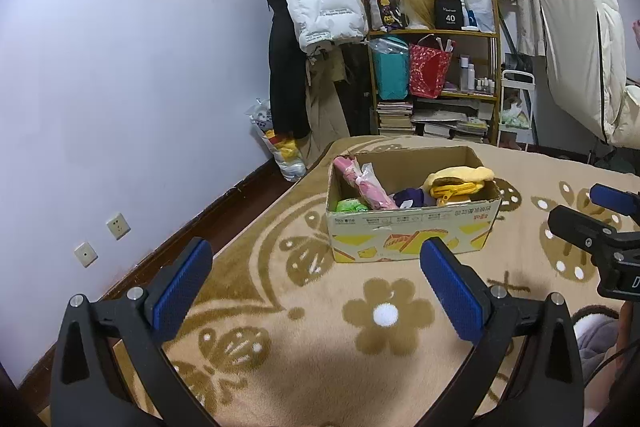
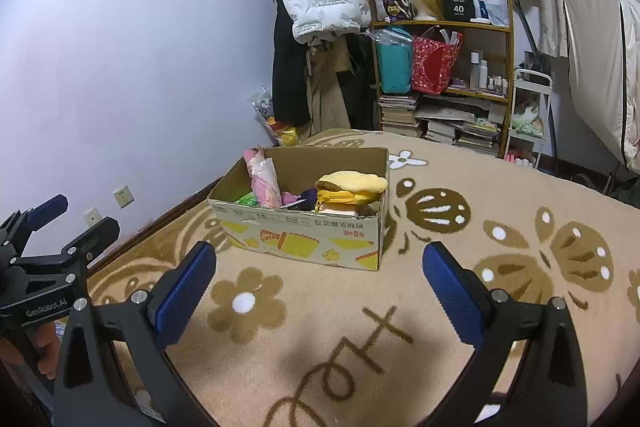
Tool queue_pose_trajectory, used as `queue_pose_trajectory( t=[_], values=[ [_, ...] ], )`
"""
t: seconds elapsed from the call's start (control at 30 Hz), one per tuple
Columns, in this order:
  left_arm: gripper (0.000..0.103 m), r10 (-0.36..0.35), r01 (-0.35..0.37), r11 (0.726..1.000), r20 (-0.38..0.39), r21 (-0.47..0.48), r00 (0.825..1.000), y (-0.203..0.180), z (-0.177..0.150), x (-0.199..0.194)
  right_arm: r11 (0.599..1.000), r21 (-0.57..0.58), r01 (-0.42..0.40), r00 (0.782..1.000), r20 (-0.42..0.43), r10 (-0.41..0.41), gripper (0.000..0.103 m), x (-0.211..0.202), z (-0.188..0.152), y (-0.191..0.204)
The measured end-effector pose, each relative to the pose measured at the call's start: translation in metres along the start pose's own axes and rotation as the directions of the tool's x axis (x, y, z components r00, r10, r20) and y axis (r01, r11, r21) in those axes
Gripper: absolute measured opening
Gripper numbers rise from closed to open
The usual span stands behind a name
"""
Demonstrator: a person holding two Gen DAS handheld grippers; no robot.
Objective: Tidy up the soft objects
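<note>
Both tools hang empty above the bed: the left gripper (image 1: 316, 279) and the right gripper (image 2: 320, 283) each have their blue pads spread wide, pinching nothing. The soft things already sit inside the cardboard box (image 1: 412, 227) in the middle of the patterned blanket (image 1: 304, 379): a yellow plush (image 1: 460, 181) at the right end, a pink bundle (image 1: 364, 187) leaning at the left, a purple item (image 1: 408, 197) and a green one (image 1: 350, 206) low between them. No loose soft item shows on the blanket, so the sorting looks near done or between steps. For any reach into the box, come down from above, since the near wall blocks a low approach. A cluttered shelf (image 1: 436, 75) and hanging coats (image 1: 324, 3) stand well behind
</note>
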State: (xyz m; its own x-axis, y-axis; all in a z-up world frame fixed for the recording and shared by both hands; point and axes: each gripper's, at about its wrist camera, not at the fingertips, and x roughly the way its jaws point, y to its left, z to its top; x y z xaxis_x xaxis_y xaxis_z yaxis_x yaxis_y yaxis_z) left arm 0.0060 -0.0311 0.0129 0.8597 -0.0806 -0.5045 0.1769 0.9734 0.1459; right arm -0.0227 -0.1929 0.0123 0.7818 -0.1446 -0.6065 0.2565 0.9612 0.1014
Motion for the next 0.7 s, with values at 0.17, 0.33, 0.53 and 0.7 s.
queue_pose_trajectory(
  t=[0.17,0.33,0.53,0.7],
  values=[
    [0.103,0.000,0.000,1.000,-0.008,-0.003,1.000,0.0001,-0.0010,0.0012,1.000,0.001,0.003,1.000,-0.001,-0.003,0.103,0.0001,0.0002,-0.0002],
    [0.103,-0.002,0.002,1.000,-0.009,-0.002,1.000,0.0014,-0.0010,0.0023,1.000,0.001,0.003,1.000,0.000,-0.003,0.103,0.0002,0.0003,-0.0006],
    [0.103,-0.001,0.001,1.000,-0.010,-0.002,1.000,0.0014,-0.0010,0.0022,1.000,0.003,0.003,1.000,-0.004,-0.003,0.103,0.0006,-0.0012,-0.0013],
    [0.103,0.000,0.000,1.000,-0.009,-0.002,1.000,0.0014,-0.0007,0.0021,1.000,0.004,0.004,1.000,-0.002,-0.004,0.103,0.0011,-0.0019,-0.0021]
  ],
)
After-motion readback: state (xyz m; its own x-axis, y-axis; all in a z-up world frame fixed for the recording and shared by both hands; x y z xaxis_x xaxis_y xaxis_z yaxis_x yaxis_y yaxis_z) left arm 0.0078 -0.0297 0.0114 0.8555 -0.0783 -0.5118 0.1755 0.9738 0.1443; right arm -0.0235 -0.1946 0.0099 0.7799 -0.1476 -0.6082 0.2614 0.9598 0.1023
